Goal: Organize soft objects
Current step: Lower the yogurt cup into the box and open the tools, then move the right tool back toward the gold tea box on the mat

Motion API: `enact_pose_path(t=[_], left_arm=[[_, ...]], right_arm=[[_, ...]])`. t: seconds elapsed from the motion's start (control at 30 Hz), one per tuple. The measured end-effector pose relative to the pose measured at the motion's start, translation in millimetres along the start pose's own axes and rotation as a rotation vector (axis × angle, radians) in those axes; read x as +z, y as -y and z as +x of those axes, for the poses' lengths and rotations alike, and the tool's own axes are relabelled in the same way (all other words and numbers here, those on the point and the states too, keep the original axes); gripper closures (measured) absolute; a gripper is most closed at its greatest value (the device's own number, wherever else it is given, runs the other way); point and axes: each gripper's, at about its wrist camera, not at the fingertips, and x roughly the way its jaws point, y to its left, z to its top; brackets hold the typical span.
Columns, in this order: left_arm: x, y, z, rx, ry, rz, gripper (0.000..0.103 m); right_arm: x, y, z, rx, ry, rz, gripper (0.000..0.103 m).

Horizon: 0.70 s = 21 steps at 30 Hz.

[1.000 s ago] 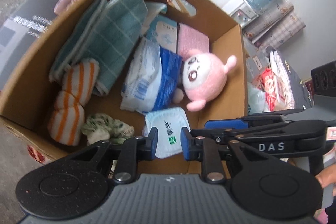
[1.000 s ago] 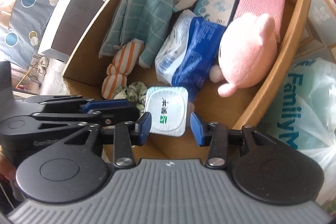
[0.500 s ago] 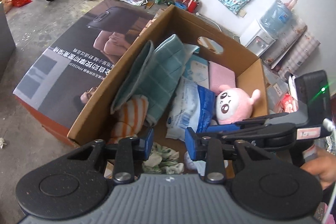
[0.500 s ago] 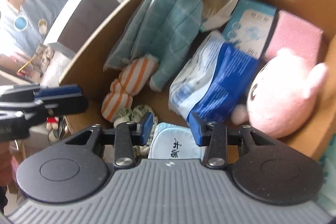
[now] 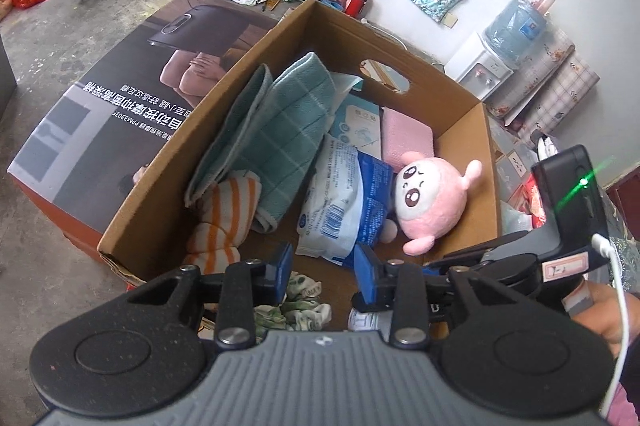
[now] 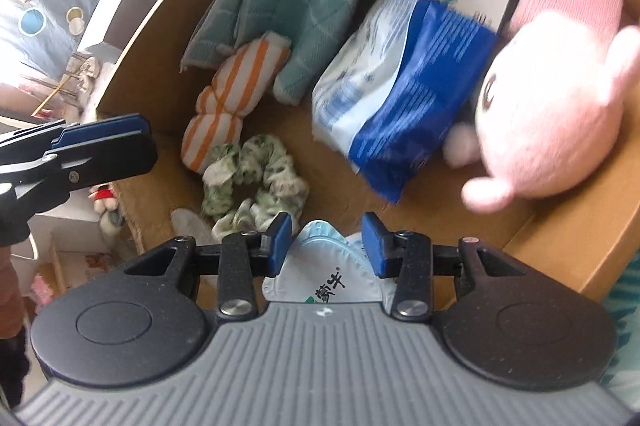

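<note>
My left gripper [image 5: 323,268]: the blue pads stand apart with nothing between them; it hangs above the near edge of the cardboard box [image 5: 460,98], and its pads also show from the side at the left edge of my right view [image 6: 100,134].
My right gripper [image 6: 326,240]: the fingers are spread, and a pale blue pouch [image 6: 320,274] with green print lies under the gap; I cannot tell whether the pads touch it. From my left view the device [image 5: 520,266] reaches in from the right, low over the box's near corner.
Pink plush toy [image 5: 430,202]: inside the box near the right wall, face up, blurred in my right view [image 6: 560,106].
Blue-and-white pack [image 5: 344,202]: lying mid-box, just beside the plush, touching its left side.
Teal checked towels [image 5: 276,134]: folded, leaning along the left wall.
Orange-striped cloth [image 5: 226,210]: bundled at the foot of the towels, against the left wall.
Green-patterned scrunchie [image 6: 252,182]: on the box floor near the front, beside the striped cloth and just ahead of my right fingers.
Pink folded cloth [image 5: 406,138]: at the back, behind the plush.
Light blue carton [image 5: 358,122]: at the back, between the towels and the pink folded cloth.
Printed carton [image 5: 120,114]: outside, touching the box's left wall.
Water dispenser [image 5: 500,54]: against the far wall.
</note>
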Motion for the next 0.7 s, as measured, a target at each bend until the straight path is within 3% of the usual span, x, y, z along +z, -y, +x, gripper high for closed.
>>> enact_pose_path(t=[0.2,0.33,0.47,0.7], left_arm=[[-10,15,-13,-0.022,0.053,0.037,0.052],[-20,32,-28,-0.079,0.123,0.065,0.038],[-37,67,-36,-0.146,0.185,0.151,0.024],[-86,163,-32,-0.221,0.267,0.446,0.015]], right_arm=[[-20,11,-59,0.116,0.239,0.059,0.058],[-58,32,-111,0.118,0.389,0.096,0.053],[-113,61,-162,0.055,0.502,0.143,0.048],[-219,131,-233,-0.130,0.635,0.305,0.041]])
